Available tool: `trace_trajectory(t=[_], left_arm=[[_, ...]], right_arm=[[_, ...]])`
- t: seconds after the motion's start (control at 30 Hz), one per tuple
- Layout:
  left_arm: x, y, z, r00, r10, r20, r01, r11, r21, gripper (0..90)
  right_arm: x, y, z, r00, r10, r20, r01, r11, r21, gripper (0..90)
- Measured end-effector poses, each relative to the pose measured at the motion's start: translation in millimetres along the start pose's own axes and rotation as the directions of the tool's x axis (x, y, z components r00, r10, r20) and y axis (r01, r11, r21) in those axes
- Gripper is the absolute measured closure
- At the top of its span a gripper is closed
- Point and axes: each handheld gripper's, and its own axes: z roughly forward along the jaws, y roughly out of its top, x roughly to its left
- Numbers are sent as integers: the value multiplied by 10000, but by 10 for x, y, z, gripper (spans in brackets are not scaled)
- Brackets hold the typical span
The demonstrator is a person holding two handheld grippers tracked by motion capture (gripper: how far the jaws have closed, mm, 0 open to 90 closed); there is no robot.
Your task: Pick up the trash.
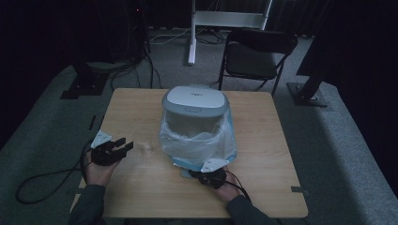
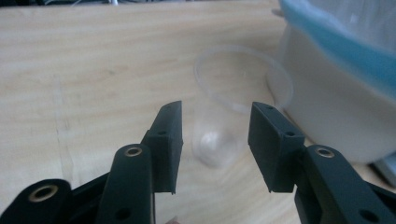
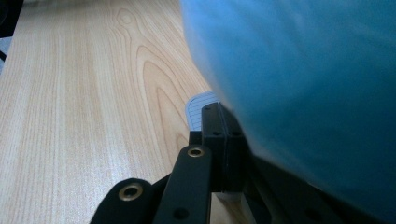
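Left gripper sits low over the light wooden table, held in the person's left hand, jaws spread wide apart with nothing between them touching the pads. Straight ahead of those jaws, in the left gripper view, a clear plastic cup lies on its side on the wood, round rim facing away from the gripper and its closed end nearest the jaw tips, in line with the gap but not gripped. Just past the cup and off to the right jaw's side stands the white and grey pedal bin lined with a translucent blue-edged plastic bag, the bag draped down over the outside of the bin's body. The cup is just beside the bin's base; I can't tell if they touch. Right gripper is tucked against the near foot of the bin, held in the right hand, under the hanging bag. In the right gripper view the bag's blue film covers most of the gripper's far side, one black jaw shows beside a small ridged grey pedal at the bin's base, the other jaw is hidden, so how far these jaws stand apart and whether they hold anything cannot be told. Both cables trail back off the table's near edge.
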Motion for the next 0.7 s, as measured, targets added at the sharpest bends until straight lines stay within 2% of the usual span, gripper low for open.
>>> trace_trajectory(t=[0.13,0.33,0.7], left_arm=[[16,164,59,10000,61,-38,-61,10000,19,580],[60,327,239,9998,48,-168,-40,9990,441,588],[74,383,455,9997,97,-238,-69,9936,1124,654]], right_arm=[[-1,0,1,10000,12,-5,-12,10000,-11,900],[-1,0,0,10000,0,-11,0,10000,-5,900],[0,0,0,10000,-13,-2,13,10000,3,900]])
